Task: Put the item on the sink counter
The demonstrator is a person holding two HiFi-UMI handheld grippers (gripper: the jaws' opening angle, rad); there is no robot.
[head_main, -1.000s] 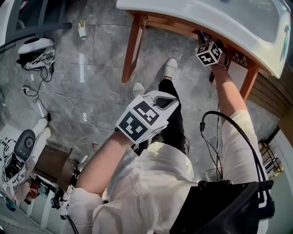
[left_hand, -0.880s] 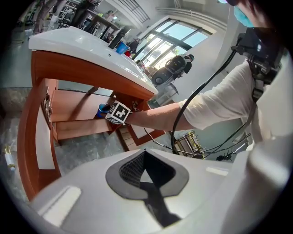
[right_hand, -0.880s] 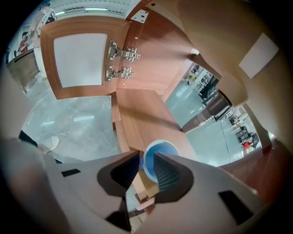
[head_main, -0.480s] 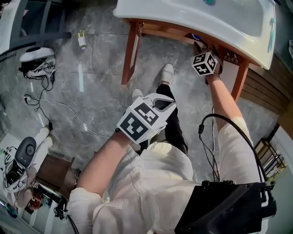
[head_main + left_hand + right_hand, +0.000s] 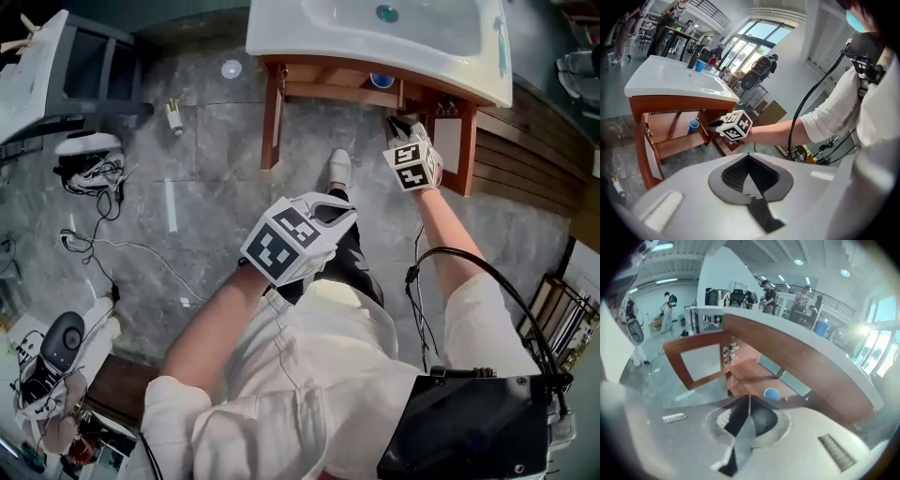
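Lit brightly and evenly overall; flared white at the windows beyond the sink counter; shaded softly beneath the sink counter; bowed hard toward every frame edge; smeared and softened throughout the right gripper view; darkened at the corners.

Glossy sink counter, wood cabinet, polished flr.

The person wore a white shirt and black trousers. The white left gripper and right gripper bore marker cubes. The right gripper's empty jaws had just been closing.

Two grippers, one sink
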